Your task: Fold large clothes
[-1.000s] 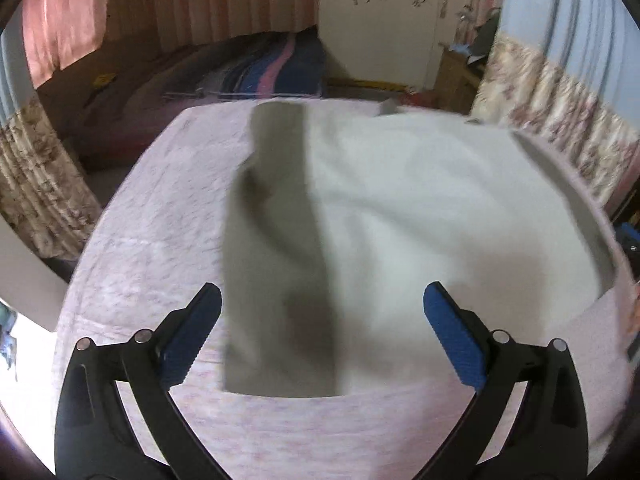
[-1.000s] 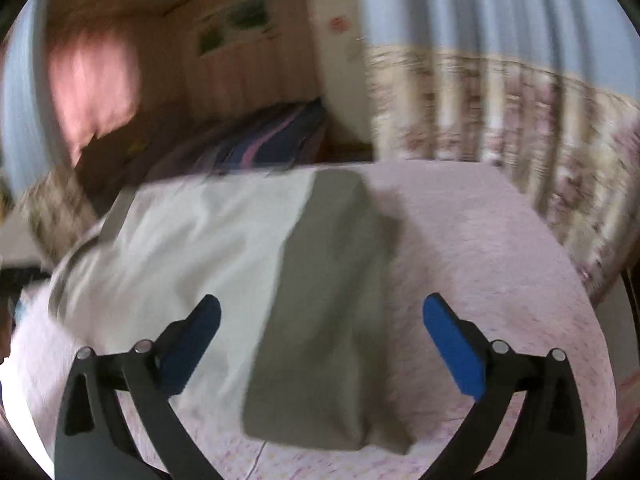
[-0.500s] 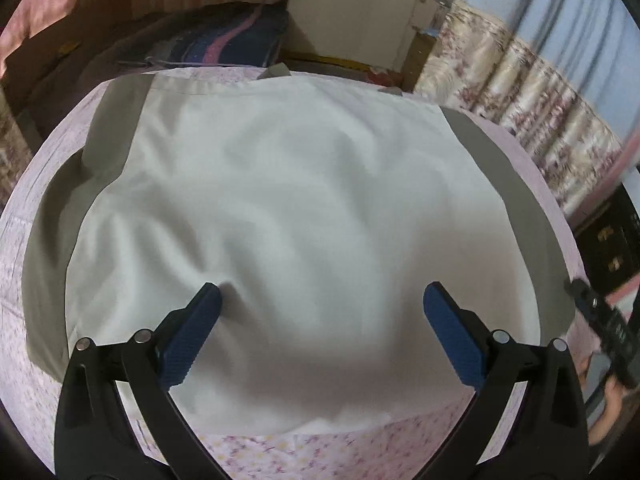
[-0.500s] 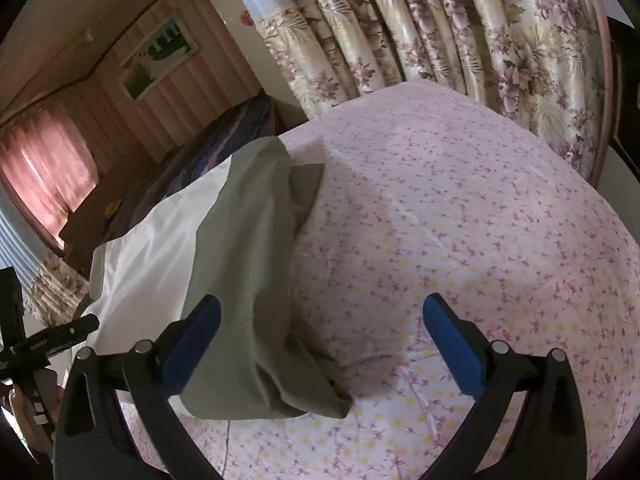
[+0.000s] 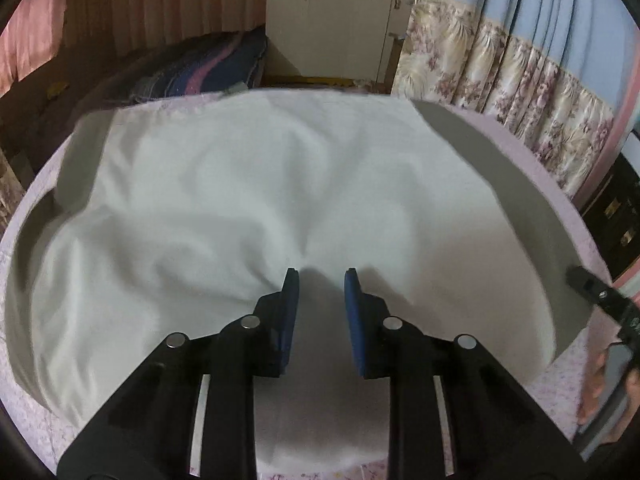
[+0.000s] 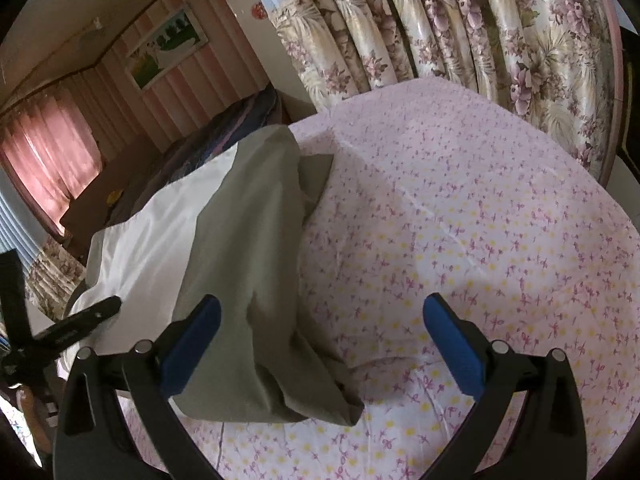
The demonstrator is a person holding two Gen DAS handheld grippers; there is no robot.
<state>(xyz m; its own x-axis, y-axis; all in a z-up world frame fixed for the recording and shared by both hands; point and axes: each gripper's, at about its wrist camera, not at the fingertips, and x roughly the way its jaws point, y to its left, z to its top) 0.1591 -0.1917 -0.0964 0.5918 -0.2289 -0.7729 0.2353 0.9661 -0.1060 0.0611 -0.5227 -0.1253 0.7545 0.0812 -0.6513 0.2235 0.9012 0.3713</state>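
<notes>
A large white garment (image 5: 240, 200) with grey-green side panels (image 5: 520, 208) lies spread on a bed with a pink flowered sheet (image 6: 460, 200). My left gripper (image 5: 322, 280) presses down on its white middle near the front hem. Its jaws are closing, and creases in the cloth run in toward the narrow gap between them. My right gripper (image 6: 322, 302) hangs open over the garment's right edge. Its left finger (image 6: 192, 340) is above the folded grey-green panel (image 6: 248, 240) and its right finger is above bare sheet. One black finger (image 5: 592, 288) of the right gripper shows at the left wrist view's right edge.
Flowered curtains (image 6: 480, 40) hang close behind the bed's far right side. A white wardrobe (image 5: 340, 20) and a striped blanket (image 5: 200, 72) on a second bed lie beyond the far edge. A person's hand (image 5: 600, 380) is at the front right.
My left gripper swept right from the grey-green panel to the white middle and sank onto it. Its jaws went from wide to narrow and bunched the cloth. The right gripper sank slightly and rolled.
</notes>
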